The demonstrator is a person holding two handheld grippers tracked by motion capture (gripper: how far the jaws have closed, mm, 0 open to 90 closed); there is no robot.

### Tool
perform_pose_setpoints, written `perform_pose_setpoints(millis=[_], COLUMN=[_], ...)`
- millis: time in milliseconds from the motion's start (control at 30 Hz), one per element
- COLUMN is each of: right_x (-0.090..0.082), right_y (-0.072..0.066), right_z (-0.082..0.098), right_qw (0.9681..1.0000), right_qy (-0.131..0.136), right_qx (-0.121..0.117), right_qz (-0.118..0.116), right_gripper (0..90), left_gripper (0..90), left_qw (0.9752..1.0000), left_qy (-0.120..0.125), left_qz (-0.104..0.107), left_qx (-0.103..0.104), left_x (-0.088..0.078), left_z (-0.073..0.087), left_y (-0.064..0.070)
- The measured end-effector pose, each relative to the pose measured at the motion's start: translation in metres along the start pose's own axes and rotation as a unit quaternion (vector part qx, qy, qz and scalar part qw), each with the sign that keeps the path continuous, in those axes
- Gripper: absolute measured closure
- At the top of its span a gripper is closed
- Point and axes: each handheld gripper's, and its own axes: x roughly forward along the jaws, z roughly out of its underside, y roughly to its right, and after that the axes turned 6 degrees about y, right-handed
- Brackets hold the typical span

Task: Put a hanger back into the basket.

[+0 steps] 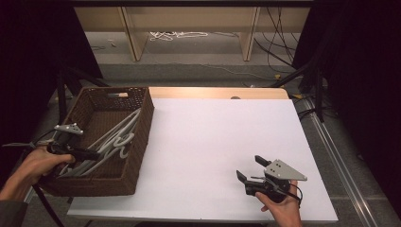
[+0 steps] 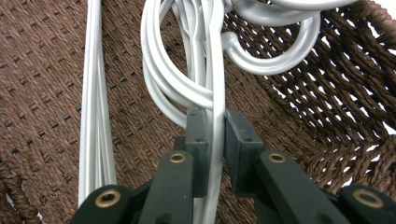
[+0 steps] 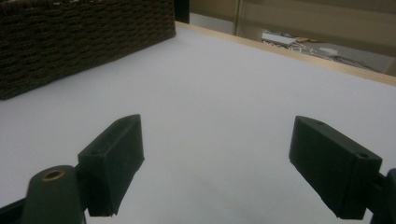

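At the left of the high view, the left gripper [image 1: 90,153] reaches into the brown wicker basket [image 1: 142,142], which sits on the left end of the white desk [image 1: 213,142]. A bundle of grey hangers [image 1: 116,137] lies inside the basket, running from its lower left corner up toward the upper right, with the hooks bunched near the middle. In the left gripper view, the jaws are pinching one thin grey hanger rod [image 2: 215,140] at lower centre of the frame, the pads pressed against either side of it; curved hooks [image 2: 275,60] loop across the upper right, and a straight run of rods [image 2: 95,116] lies along the left over the woven basket floor [image 2: 42,70].

At the lower right of the high view, the right gripper [image 1: 255,170] hovers over bare desk, well apart from the basket, held in a hand [image 1: 283,208]. In the right gripper view its jaws stand spread wide with nothing between them, and the basket wall [image 3: 79,42] fills the upper left
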Motion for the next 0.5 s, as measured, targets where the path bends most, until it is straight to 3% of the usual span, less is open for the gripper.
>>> perform_pose_setpoints(millis=[33, 67, 100, 133, 167, 267, 367, 400, 500], right_x=[0.001, 0.001, 0.001, 0.001, -0.001, 0.0, -0.001, -0.001, -0.001], right_y=[0.0, 0.0, 0.0, 0.0, 0.001, 0.002, 0.001, 0.001, 0.002], right_z=[0.001, 0.0, 0.001, 0.001, 0.0, 0.0, -0.001, -0.001, -0.001], right_qw=[1.0, 1.0, 1.0, 1.0, 1.0, 0.9999, 1.0, 1.0, 0.9999], right_qy=[0.007, 0.007, 0.006, 0.006, -0.004, 0.006, -0.003, -0.003, 0.003], right_qx=[0.0, 0.0, -0.001, -0.001, -0.005, -0.011, -0.004, -0.004, -0.011], right_qz=[-0.001, -0.001, -0.001, -0.001, 0.007, 0.009, 0.006, 0.006, 0.011], right_gripper=[18.6, 18.6, 18.6, 18.6, 18.6, 18.6, 18.6, 18.6, 18.6], left_gripper=[79.8, 78.8, 72.4, 72.4, 70.4, 59.0, 46.6, 46.6, 38.9], left_qw=[0.9998, 0.9999, 0.9999, 0.9994, 0.9991, 0.9978, 0.9938, 0.9922, 0.9896], left_qy=[0.014, 0.012, 0.012, 0.028, 0.037, 0.062, 0.106, 0.119, 0.137], left_qz=[0.001, 0.0, -0.003, -0.007, -0.01, -0.018, -0.028, -0.029, -0.036], left_qx=[-0.017, -0.01, -0.009, -0.018, -0.017, -0.011, -0.019, -0.023, -0.028], left_x=[0.002, 0.0, -0.001, -0.002, -0.004, -0.012, -0.019, -0.02, -0.021], left_z=[0.001, 0.001, 0.0, 0.0, -0.002, -0.007, -0.014, -0.016, -0.021], left_y=[0.001, 0.0, -0.001, 0.001, 0.002, 0.006, 0.015, 0.018, 0.029])
